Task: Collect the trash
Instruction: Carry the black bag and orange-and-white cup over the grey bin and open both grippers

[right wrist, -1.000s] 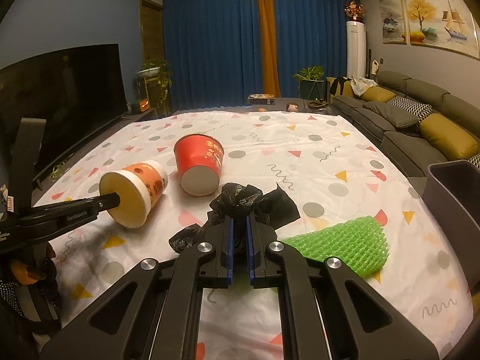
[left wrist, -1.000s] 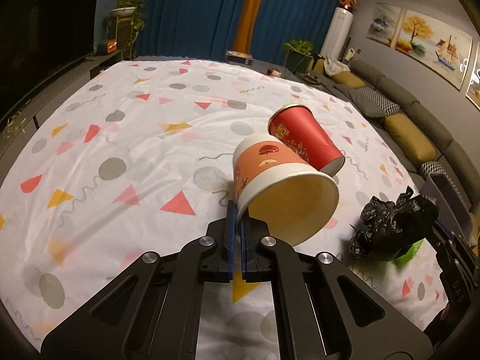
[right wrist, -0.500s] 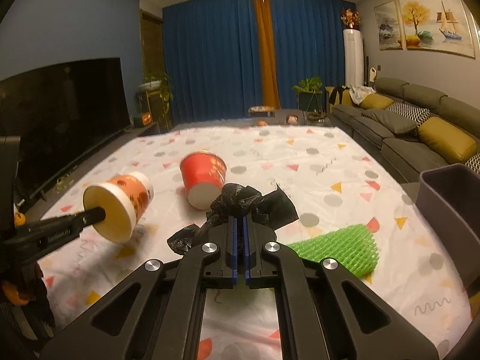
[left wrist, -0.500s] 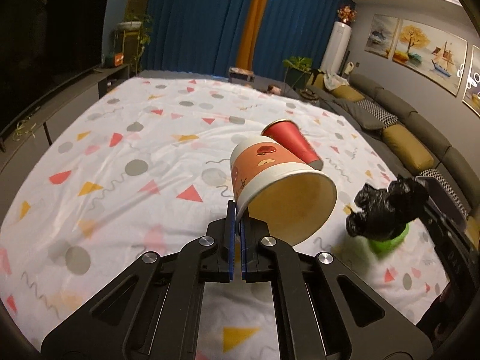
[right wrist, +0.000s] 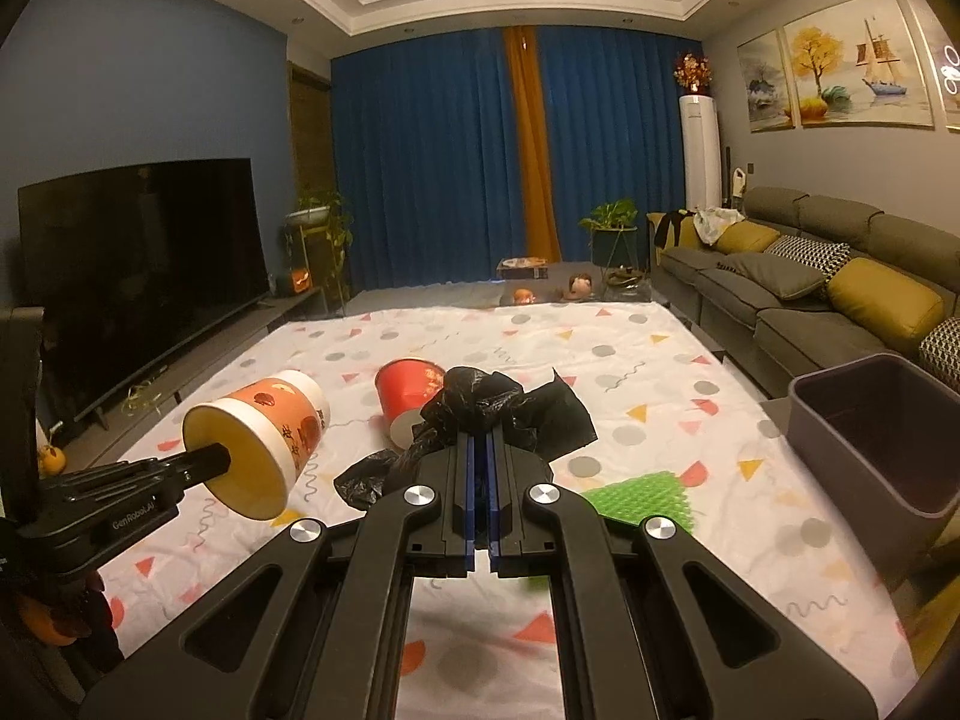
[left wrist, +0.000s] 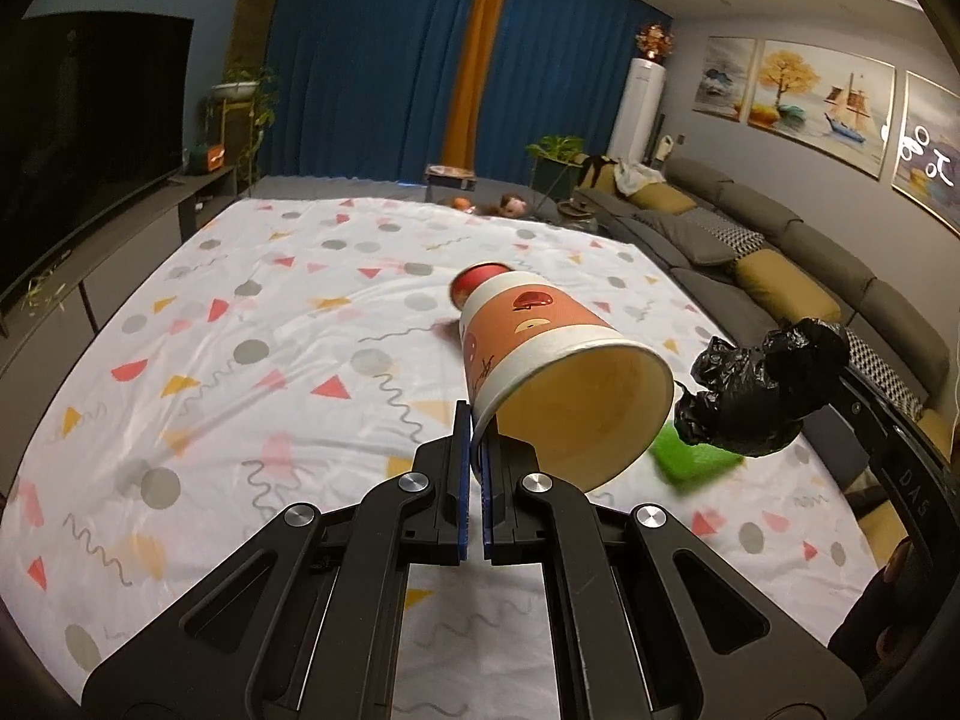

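While your left tongs (left wrist: 474, 426) pinch the rim of an orange paper cup (left wrist: 540, 348), the cup hangs in the air on its side, its open mouth turned back toward you and tilted to the right of the blue pads; from the right wrist view the same cup (right wrist: 258, 444) sits out to the left of your right tongs, clear of the patterned sheet (right wrist: 630, 360); your right tongs (right wrist: 480, 450) are clenched on a crumpled black plastic bag (right wrist: 492, 408), which bunches up just past the fingertips and spills to both sides; in the left wrist view that bag (left wrist: 762, 396) floats to the right of the held cup, near it but apart; a red paper cup (right wrist: 408, 396) lies on its side on the sheet ahead of your right tongs, partly hidden behind the bag; a green foam net (right wrist: 642, 498) lies flat on the sheet just to the right of your right tongs; a dark bin (right wrist: 876, 432) stands farther right, at the sheet's edge, open at the top.
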A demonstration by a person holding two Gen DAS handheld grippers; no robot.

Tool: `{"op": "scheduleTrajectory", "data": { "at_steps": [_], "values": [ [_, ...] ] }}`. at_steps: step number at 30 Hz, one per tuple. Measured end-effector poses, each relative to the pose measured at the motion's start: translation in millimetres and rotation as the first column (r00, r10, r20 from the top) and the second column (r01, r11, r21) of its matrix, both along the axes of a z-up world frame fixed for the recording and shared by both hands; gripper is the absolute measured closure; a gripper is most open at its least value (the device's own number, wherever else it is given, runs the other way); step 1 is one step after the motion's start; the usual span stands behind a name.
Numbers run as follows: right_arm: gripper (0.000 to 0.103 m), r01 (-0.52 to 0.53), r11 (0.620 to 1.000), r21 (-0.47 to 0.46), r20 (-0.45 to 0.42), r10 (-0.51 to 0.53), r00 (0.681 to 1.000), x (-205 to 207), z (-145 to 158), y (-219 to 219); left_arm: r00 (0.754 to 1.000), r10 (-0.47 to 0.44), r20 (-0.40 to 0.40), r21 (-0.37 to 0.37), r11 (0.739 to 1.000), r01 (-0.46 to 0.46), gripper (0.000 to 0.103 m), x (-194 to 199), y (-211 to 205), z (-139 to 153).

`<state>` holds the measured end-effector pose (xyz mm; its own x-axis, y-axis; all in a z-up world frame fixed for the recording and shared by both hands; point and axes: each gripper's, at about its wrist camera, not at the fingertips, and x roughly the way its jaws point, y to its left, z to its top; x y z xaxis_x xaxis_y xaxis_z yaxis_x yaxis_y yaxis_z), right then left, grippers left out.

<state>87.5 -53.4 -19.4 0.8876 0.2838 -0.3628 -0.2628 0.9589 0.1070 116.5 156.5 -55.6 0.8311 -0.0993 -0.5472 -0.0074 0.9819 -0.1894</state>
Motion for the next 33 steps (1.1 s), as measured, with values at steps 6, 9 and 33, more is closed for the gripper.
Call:
{"op": "scheduleTrajectory", "data": {
  "at_steps": [6,9,33],
  "values": [
    [0.099,0.024,1.000,0.012,0.025,-0.024,0.999,-15,9,-20,0.999,-0.031,0.016,0.008,0.999,0.031,0.101,-9,-20,8],
    [0.099,0.036,0.999,0.018,0.032,-0.036,0.999,-21,12,-29,0.999,-0.047,0.021,0.017,0.999,0.047,0.101,-10,-31,12],
    [0.099,0.184,0.982,0.036,0.067,-0.186,0.980,-31,16,-119,0.972,-0.233,0.037,0.071,0.971,0.230,0.101,8,-145,21]
  ]
}}
